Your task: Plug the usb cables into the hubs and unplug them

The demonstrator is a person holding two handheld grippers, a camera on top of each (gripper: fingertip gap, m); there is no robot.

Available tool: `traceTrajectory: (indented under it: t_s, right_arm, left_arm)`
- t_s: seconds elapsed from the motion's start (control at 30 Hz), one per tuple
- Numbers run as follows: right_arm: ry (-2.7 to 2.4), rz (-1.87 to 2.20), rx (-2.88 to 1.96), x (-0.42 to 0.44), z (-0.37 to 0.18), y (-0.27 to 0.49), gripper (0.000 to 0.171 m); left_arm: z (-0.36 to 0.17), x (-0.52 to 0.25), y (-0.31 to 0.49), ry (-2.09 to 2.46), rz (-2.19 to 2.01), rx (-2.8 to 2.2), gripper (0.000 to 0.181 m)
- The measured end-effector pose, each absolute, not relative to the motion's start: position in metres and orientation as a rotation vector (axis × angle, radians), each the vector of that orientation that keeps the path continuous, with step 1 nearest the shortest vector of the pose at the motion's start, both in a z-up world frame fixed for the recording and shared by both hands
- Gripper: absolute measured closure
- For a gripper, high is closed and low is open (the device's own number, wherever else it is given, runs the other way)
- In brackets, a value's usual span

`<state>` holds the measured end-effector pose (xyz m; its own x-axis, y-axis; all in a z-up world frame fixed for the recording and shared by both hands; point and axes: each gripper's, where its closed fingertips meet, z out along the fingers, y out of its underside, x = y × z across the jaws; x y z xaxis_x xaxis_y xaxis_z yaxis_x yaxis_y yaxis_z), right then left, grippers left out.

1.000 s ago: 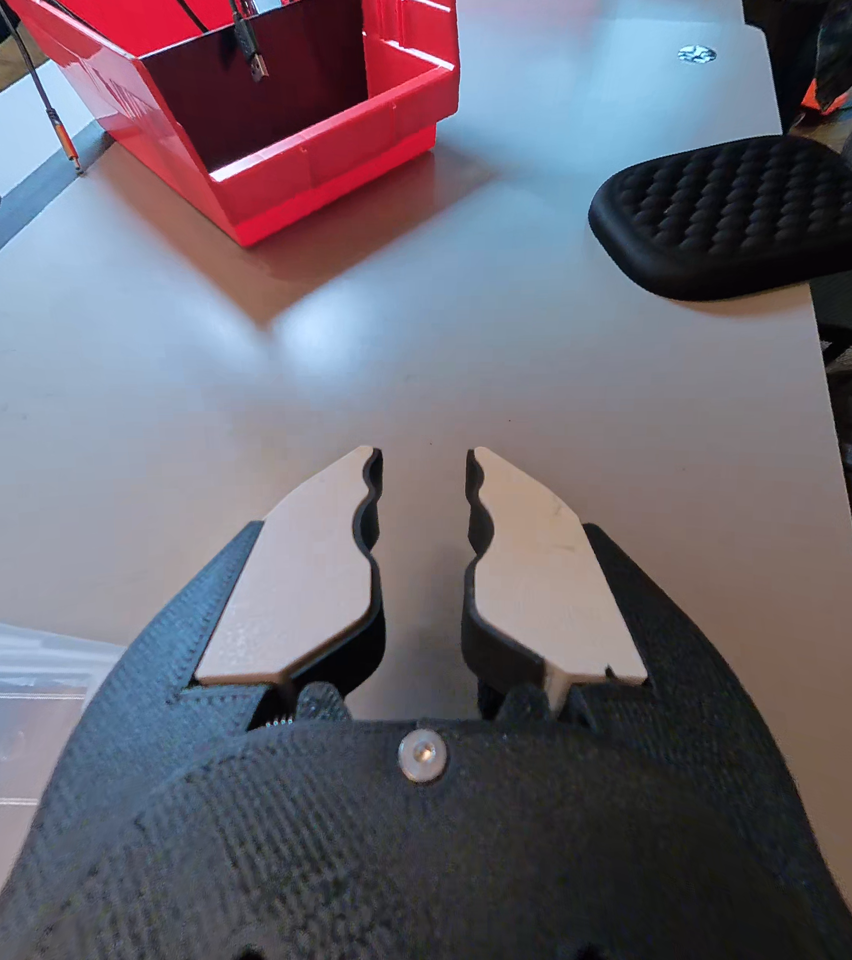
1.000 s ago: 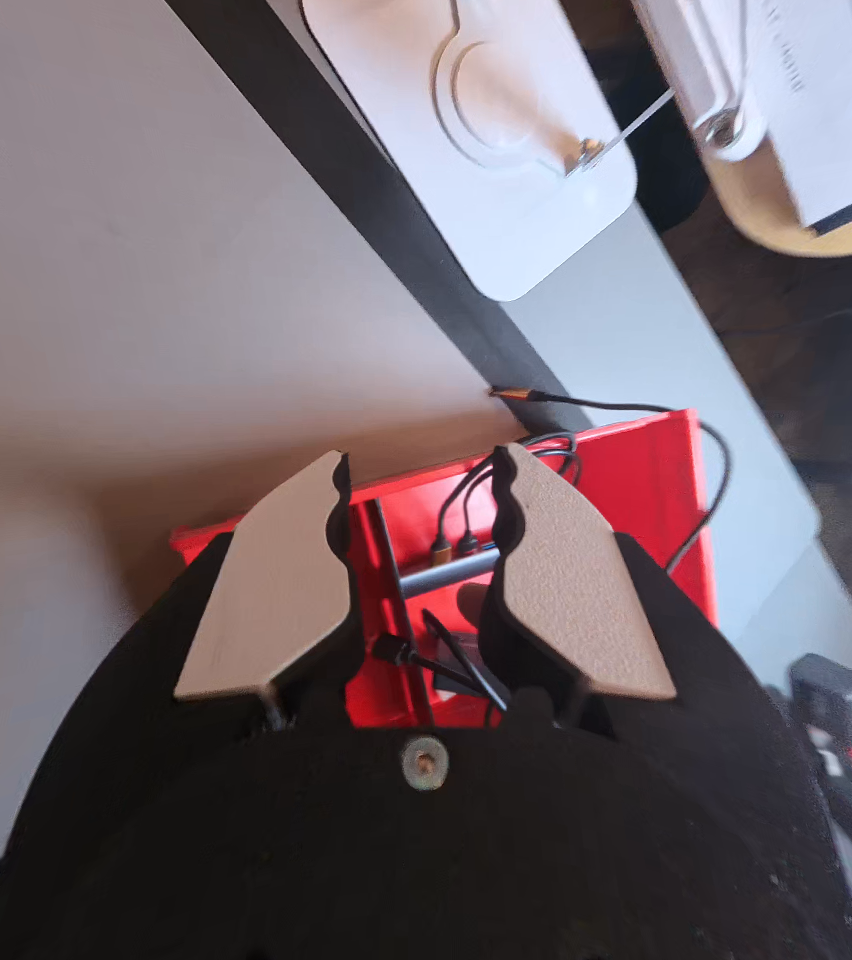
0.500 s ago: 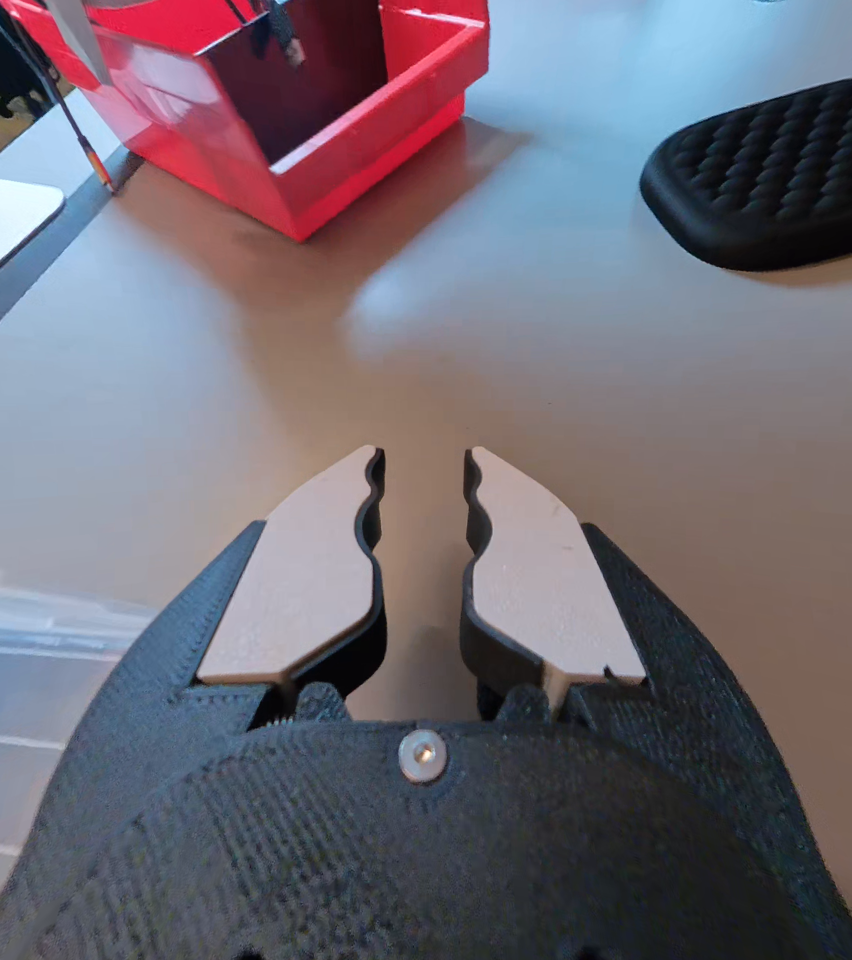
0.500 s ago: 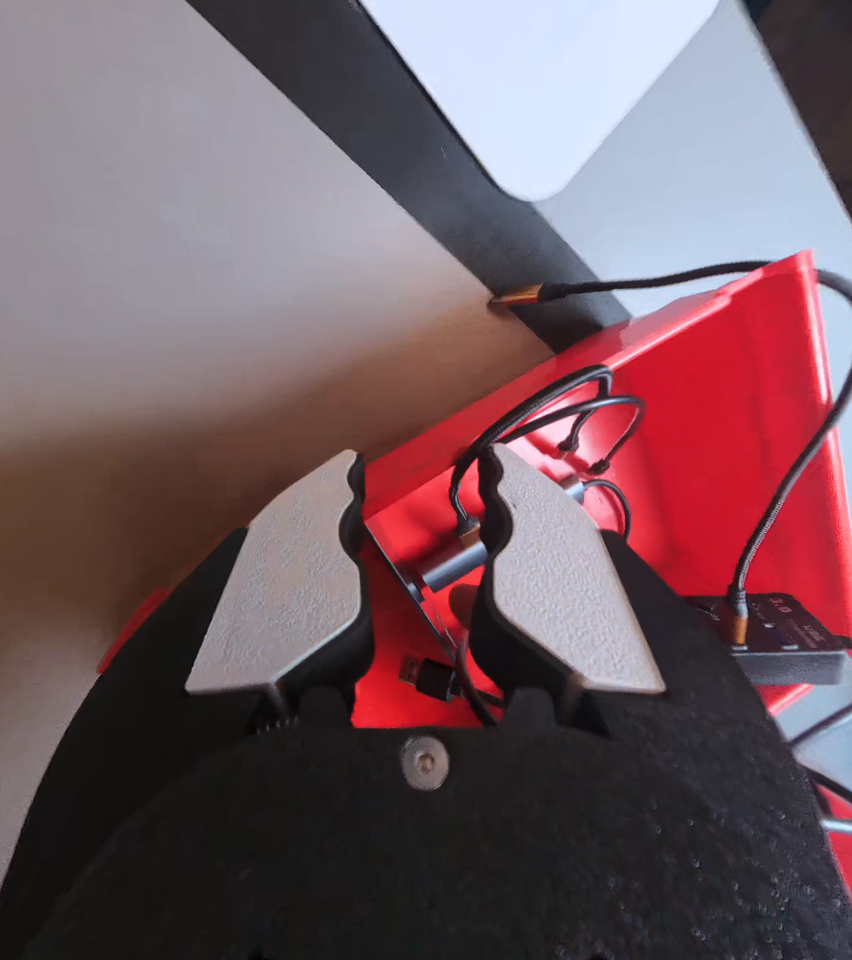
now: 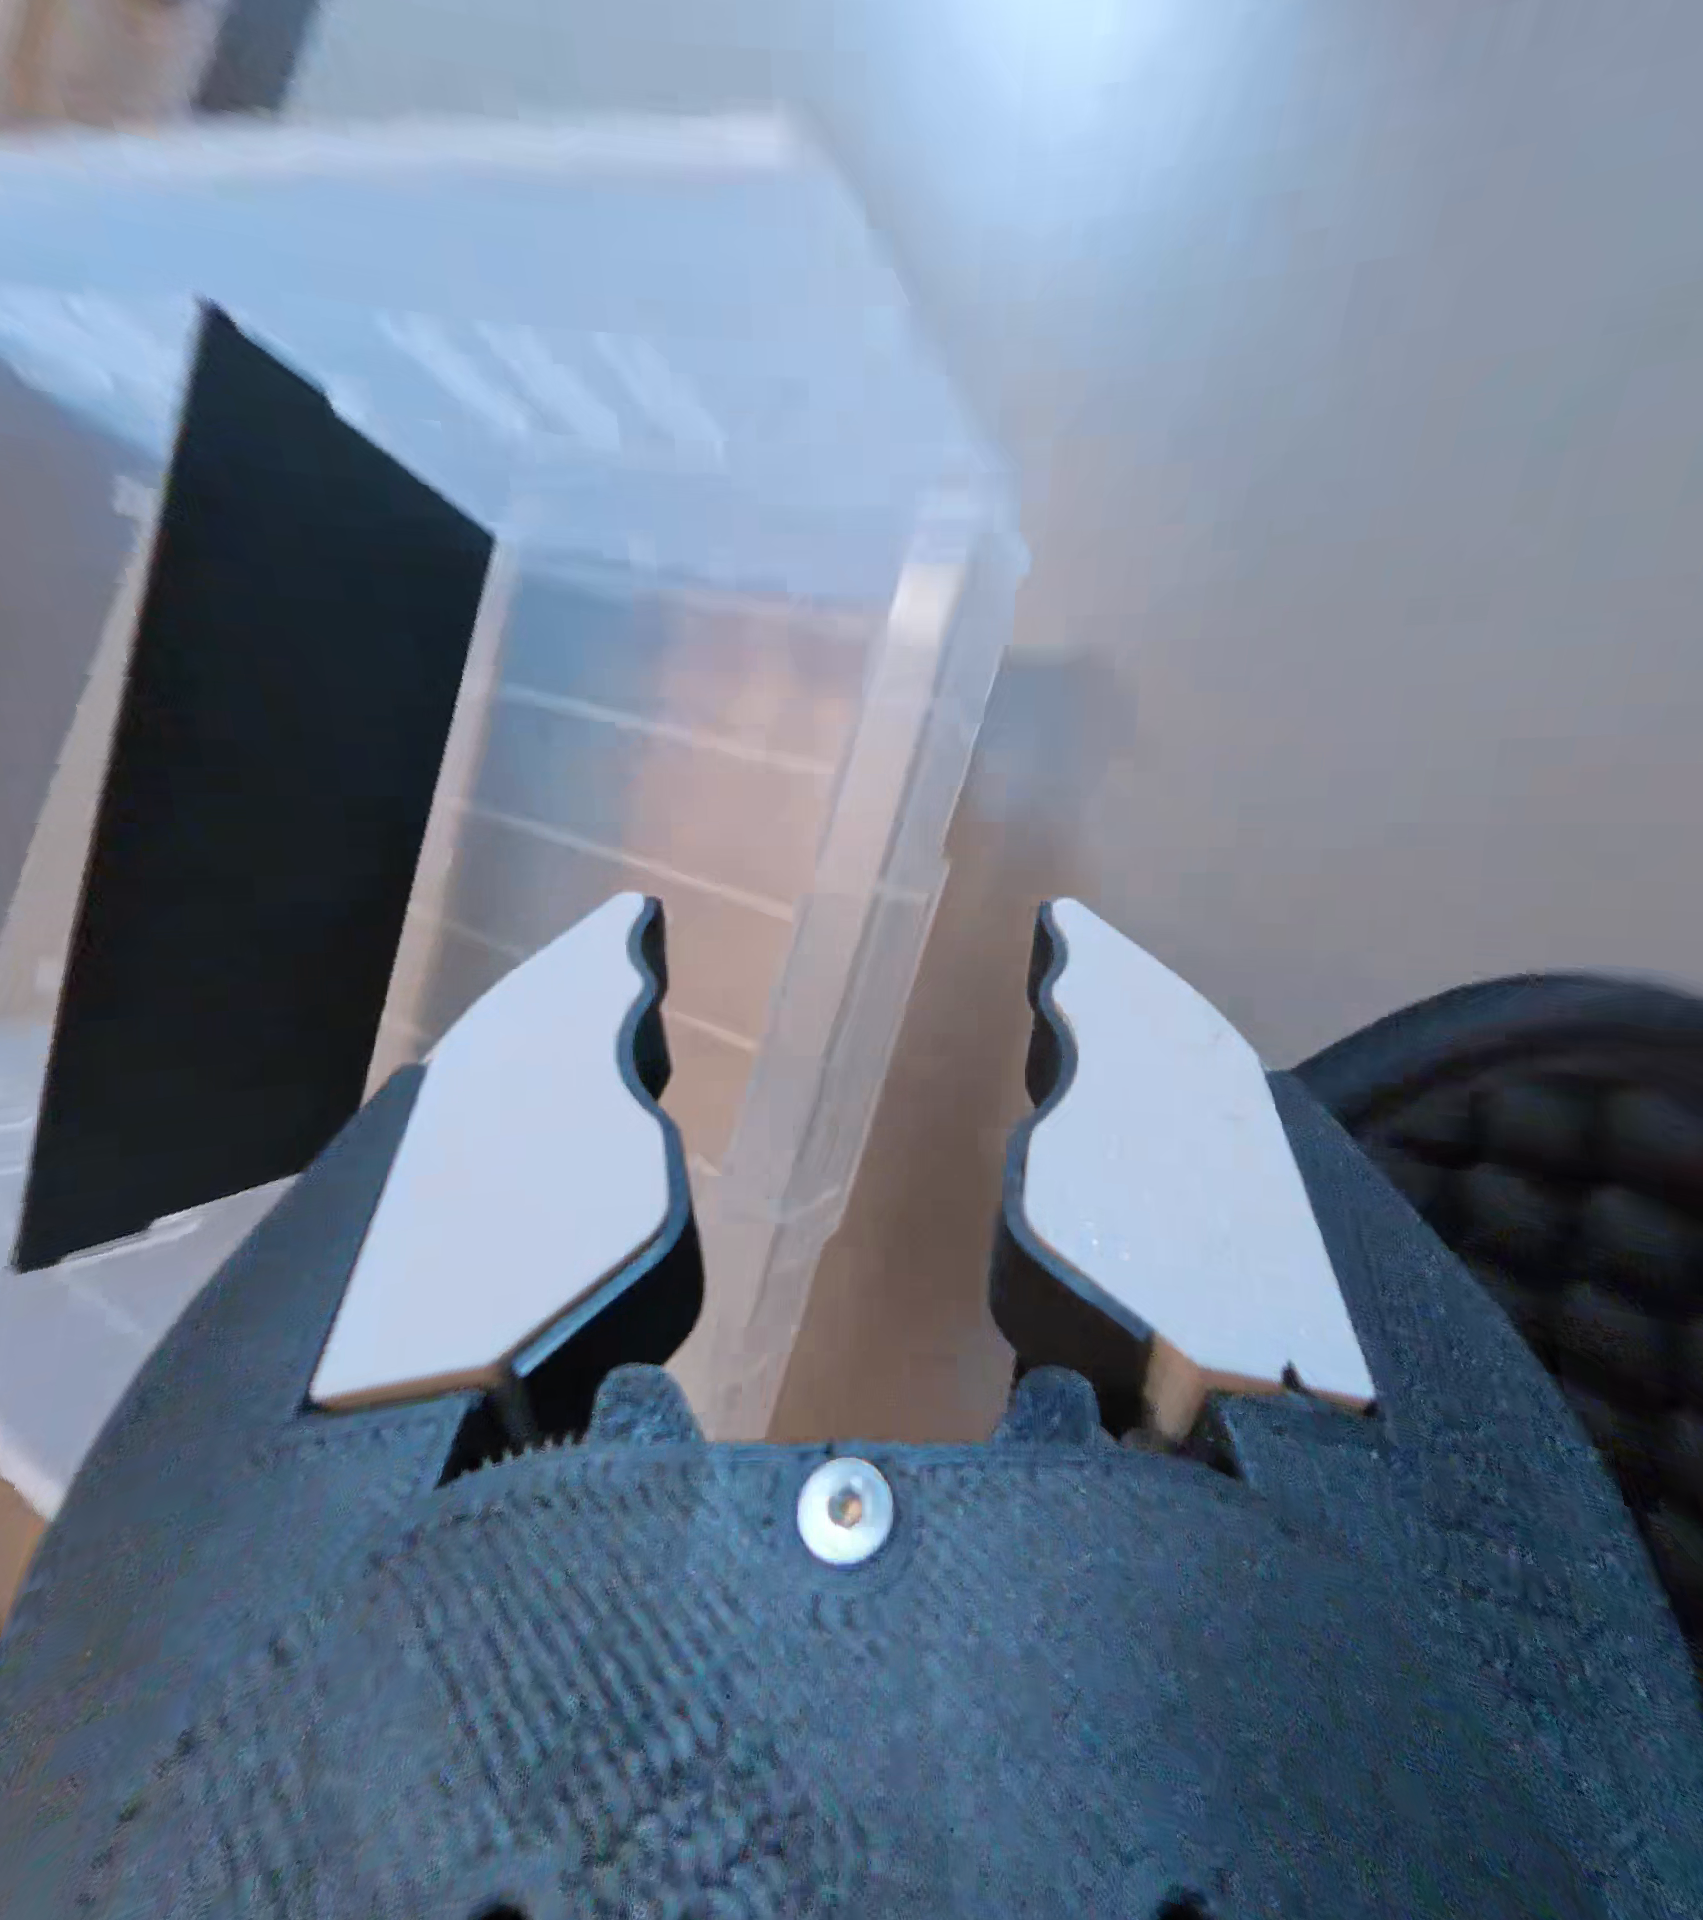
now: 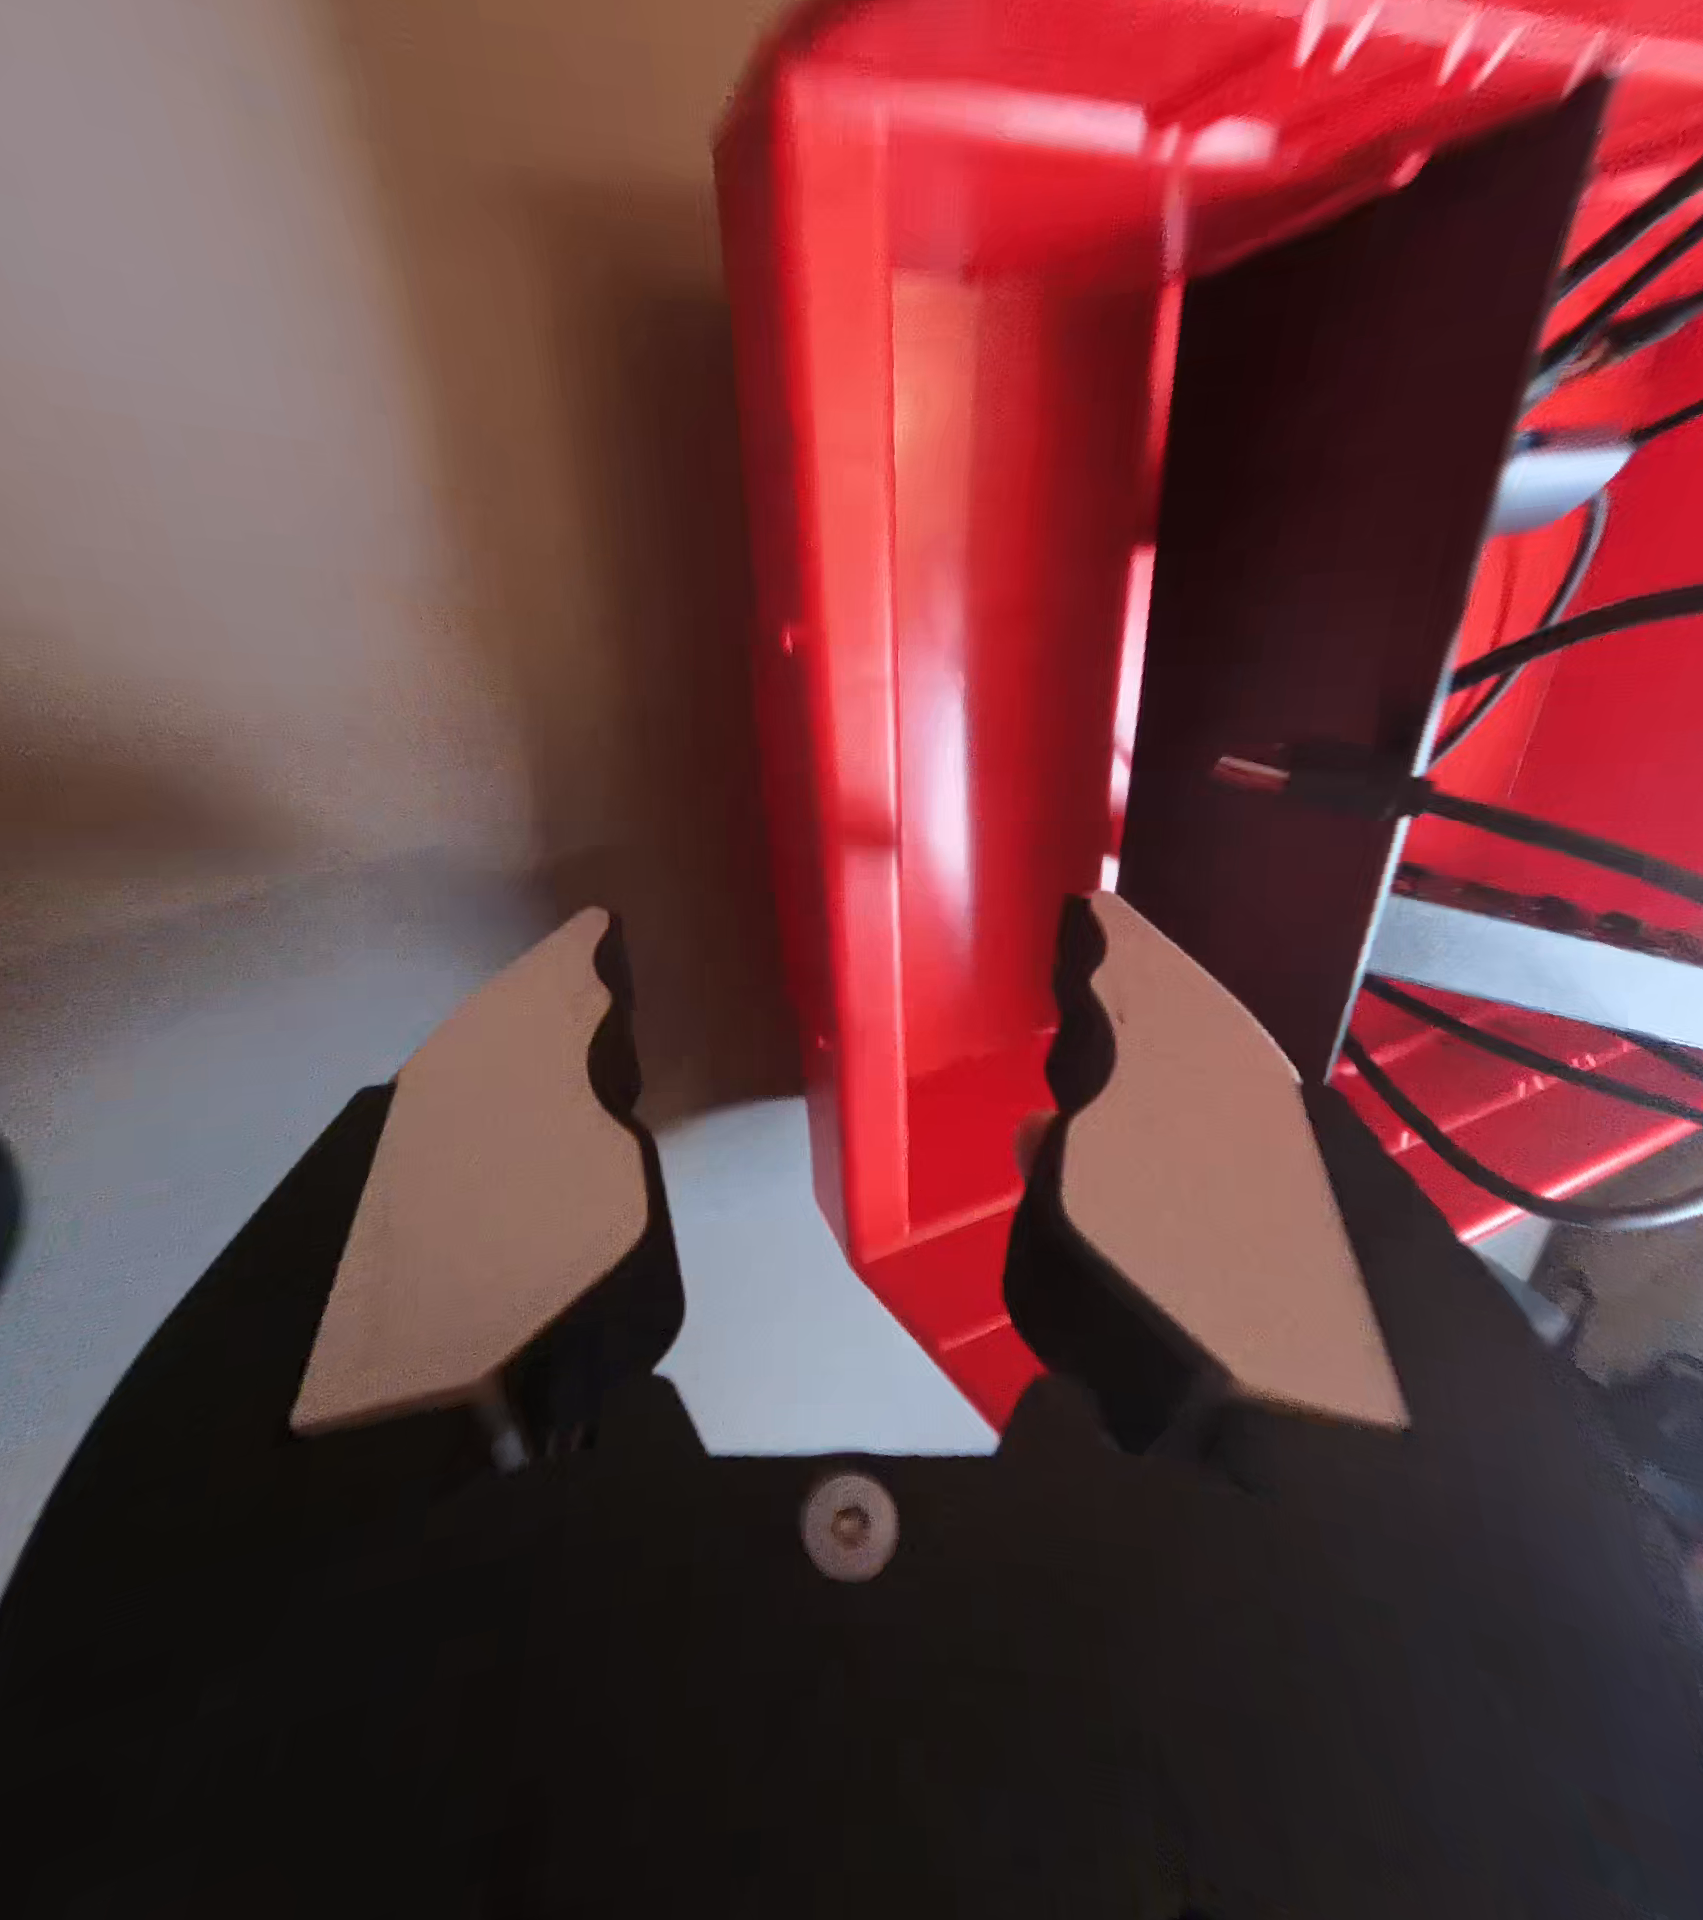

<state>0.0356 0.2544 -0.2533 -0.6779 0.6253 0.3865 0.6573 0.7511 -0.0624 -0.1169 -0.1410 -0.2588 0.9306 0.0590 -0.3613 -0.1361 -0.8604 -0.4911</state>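
Gaping right gripper (image 6: 842, 925) (empty) beside red bin (image 6: 826, 623)

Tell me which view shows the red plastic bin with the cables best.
The right wrist view: the red plastic bin fills its middle, black cables inside at right. The left wrist view shows none of it, only a clear plastic box.

The left wrist view looks forward over its own claw (image 5: 847, 935), close above a clear bin (image 5: 681, 644) on the worktop (image 5: 1398, 520). The right wrist view looks over its claw (image 6: 842, 940), close to a red bin (image 6: 826, 644). Both views share only the worktop.
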Motion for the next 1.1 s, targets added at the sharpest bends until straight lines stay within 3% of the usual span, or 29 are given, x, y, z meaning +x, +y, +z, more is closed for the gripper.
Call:
traceTrajectory:
  t_s: [0.03, 0.1, 0.13, 0.17, 0.43, 0.77, 0.93, 1.1]
  right_arm:
    - [-2.585, -0.146, -0.97, 0.035, -0.262, 0.259, 0.099]
    - [-2.617, -0.165, -0.938, 0.03, -0.275, 0.258, 0.125]
    - [-2.61, -0.171, -0.903, 0.026, -0.278, 0.255, 0.141]
    - [-2.592, -0.178, -0.868, 0.022, -0.278, 0.25, 0.143]
    - [-2.515, -0.055, -0.8, 0.052, -0.277, 0.182, 0.141]
    - [-2.394, 0.142, -0.757, 0.097, -0.267, 0.093, 0.14]
    - [-2.149, 0.71, -0.852, 0.118, -0.202, 0.045, 0.134]
    - [-1.489, 0.91, -1.244, 0.152, -0.14, 0.136, 0.13]
  left_arm:
    - [-0.268, -0.123, -0.145, 0.082, 0.529, -2.623, 0.114]
    - [-0.285, -0.133, -0.15, 0.128, 0.567, -2.727, 0.12]
    - [-0.29, -0.136, -0.15, 0.171, 0.597, -2.75, 0.135]
    - [-0.291, -0.135, -0.143, 0.226, 0.585, -2.721, 0.148]
    - [-0.288, -0.127, -0.092, 0.46, 0.706, -2.575, 0.15]
    - [-0.285, -0.105, 0.03, 0.852, 0.693, -2.37, 0.148]
    - [-0.254, -0.088, 0.029, 0.594, 0.588, -2.303, 0.141]
    - [-0.212, 0.002, 0.011, 0.147, -0.044, -2.082, 0.13]
